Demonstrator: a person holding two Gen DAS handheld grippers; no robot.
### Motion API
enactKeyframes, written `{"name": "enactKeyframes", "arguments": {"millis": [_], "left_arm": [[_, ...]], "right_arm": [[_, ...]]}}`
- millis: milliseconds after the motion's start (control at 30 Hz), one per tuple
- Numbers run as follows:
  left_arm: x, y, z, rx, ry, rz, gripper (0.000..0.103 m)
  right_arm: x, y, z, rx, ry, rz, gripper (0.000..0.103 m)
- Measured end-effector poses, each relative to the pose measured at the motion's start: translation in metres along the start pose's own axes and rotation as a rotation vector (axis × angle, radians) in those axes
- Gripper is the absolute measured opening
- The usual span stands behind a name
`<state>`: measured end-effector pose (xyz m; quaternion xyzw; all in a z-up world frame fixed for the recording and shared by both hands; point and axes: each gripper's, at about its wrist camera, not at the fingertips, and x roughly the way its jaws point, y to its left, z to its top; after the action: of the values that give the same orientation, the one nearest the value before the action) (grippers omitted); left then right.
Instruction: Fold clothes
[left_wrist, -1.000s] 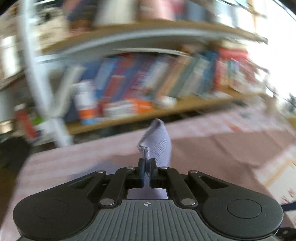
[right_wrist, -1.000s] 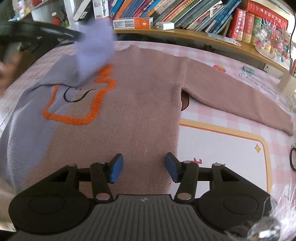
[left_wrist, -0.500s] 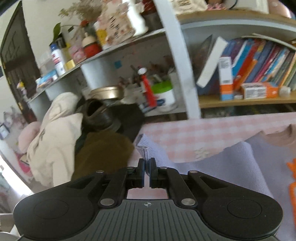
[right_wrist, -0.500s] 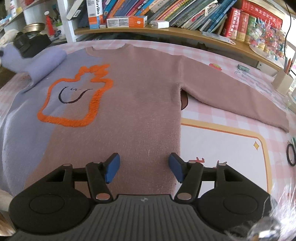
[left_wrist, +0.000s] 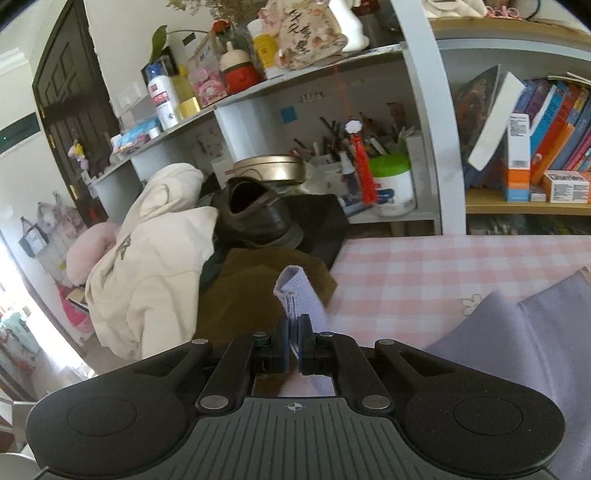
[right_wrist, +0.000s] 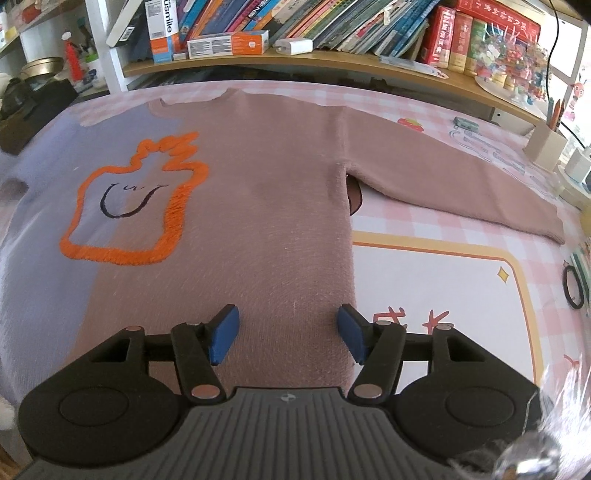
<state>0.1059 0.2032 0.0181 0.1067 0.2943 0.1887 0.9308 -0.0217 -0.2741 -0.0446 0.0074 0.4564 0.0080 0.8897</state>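
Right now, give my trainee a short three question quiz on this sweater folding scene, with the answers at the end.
1. True or false: the right gripper is clamped on the sweater.
2. What does the left gripper hold? A) a book B) the lilac sleeve cuff C) a shoe
3. Fill in: the outline stitched on the sweater's front is ____ in colour.

Key
1. False: its jaws stand open over the hem, gripping nothing.
2. B: the jaws are shut on the cuff.
3. Orange.
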Motion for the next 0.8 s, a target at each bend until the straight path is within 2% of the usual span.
{"name": "enactKeyframes", "arguments": {"millis": [300, 467, 633, 700, 800], "left_arm": [[0.006, 0.016, -0.004, -0.018, 0.005, -0.003, 0.004], [0.005, 0.011, -0.010, 0.012, 0.043, -0.027, 0.015], [-0.027, 0.006, -0.030, -0.028, 0.038, -0.097, 0.022], [-0.044, -0.003, -0.044, -0.035, 0.055, -0.189, 0.022], [-0.068, -0.029, -0.072, -0.025, 0.110, -0.361, 0.022]], "right_arm": [[0.001, 0.002, 0.002, 0.024, 0.002, -0.023, 0.058], [0.001, 0.004, 0.002, 0.035, 0.003, -0.032, 0.059], [-0.001, 0.000, 0.003, 0.064, 0.008, -0.027, 0.056], [-0.005, -0.005, 0.002, 0.098, 0.006, -0.023, 0.050], [-0.010, -0.016, -0.004, 0.140, 0.009, -0.052, 0.047]]}}
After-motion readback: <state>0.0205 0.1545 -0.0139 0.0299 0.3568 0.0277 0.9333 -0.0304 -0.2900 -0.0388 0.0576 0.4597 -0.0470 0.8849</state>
